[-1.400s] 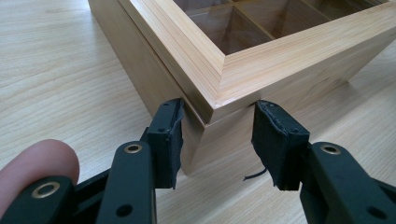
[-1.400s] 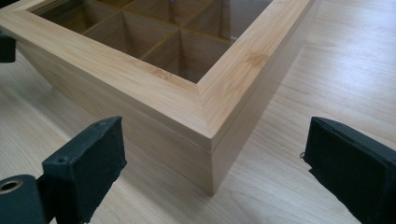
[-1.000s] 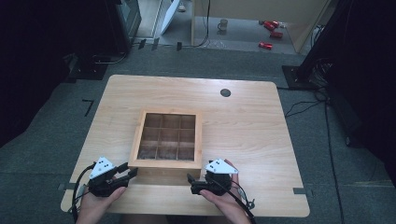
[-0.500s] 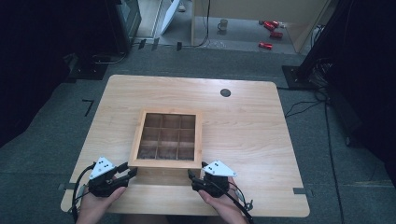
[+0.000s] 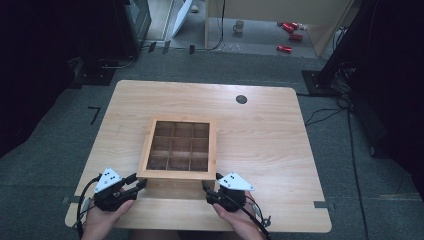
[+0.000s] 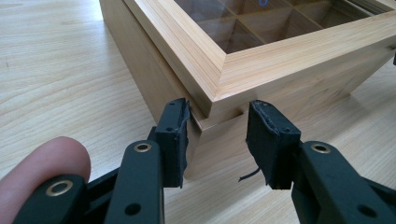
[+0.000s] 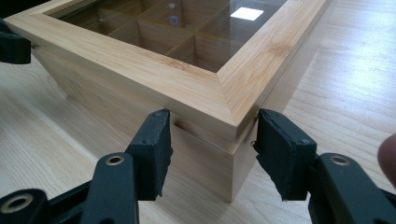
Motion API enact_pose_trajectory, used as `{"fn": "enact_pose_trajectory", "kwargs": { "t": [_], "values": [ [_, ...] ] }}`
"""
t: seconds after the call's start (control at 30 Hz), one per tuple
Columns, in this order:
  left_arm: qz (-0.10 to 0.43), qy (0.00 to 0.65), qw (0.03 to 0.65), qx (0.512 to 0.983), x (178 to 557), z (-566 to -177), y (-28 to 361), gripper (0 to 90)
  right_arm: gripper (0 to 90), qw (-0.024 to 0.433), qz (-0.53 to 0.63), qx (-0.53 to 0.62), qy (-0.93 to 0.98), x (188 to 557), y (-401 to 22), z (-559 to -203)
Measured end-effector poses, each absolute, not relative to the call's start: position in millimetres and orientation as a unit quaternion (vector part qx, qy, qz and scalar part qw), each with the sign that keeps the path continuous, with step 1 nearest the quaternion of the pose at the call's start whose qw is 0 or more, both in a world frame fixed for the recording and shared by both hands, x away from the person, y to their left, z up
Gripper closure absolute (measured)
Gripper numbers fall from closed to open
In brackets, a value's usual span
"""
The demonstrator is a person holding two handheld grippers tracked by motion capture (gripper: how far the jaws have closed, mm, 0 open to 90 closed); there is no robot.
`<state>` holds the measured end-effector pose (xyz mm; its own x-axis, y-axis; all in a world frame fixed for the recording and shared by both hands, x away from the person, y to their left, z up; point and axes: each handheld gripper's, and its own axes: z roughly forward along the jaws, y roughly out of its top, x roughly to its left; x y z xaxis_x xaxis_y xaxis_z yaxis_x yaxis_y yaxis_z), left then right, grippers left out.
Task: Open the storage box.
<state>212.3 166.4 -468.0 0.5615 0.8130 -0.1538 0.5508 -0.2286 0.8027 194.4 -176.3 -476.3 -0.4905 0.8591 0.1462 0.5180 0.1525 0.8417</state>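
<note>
Wooden box (image 5: pixel 181 149) with a glazed, nine-compartment lid sits on the table (image 5: pixel 260 135), near the middle and toward the near edge. Left gripper (image 5: pixel 134 186) stands at the near-left corner of the box; right gripper (image 5: pixel 206 189) stands at the near-right corner.

Left gripper (image 6: pixel 217 140) state: jaws straddle the corner at the seam under the lid, left pad touching the side wall, right pad at or just off the near face. The jaws are at their narrowest setting, so this reads as a grip on the corner.

Right gripper (image 7: pixel 210 149) state: jaws have just been closing and now straddle its corner below the lid overhang. Whether both pads press on the wood cannot be told.

Risks from this position:
- Each pad bears on an angled face across a corner. Squeeze force can push the jaws off the corner, causing slip.
- Pads sit at the lid seam. An upward pull can raise the lid alone instead of the box.
- Uneven grip between the two corners can twist or skid the box on the smooth table.
</note>
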Motion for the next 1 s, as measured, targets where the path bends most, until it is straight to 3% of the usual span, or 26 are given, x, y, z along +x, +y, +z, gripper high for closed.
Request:
{"fn": "enact_pose_trajectory", "kwargs": {
  "t": [0.57,0.7,1.0],
  "values": [
    [0.149,0.44,0.429,0.775,213.3,-471.3,168.0,58.6,46.0,0.2,0.459,0.46,0.733,191.8,-174.0,-472.3],
    [0.147,0.442,0.431,0.773,213.7,-471.5,169.8,57.9,43.9,0.171,0.476,0.473,0.722,194.8,-178.3,-472.1],
    [0.149,0.441,0.434,0.771,213.1,-471.6,167.1,58.2,43.2,0.173,0.47,0.47,0.727,195.3,-178.0,-473.0]
  ]
}}
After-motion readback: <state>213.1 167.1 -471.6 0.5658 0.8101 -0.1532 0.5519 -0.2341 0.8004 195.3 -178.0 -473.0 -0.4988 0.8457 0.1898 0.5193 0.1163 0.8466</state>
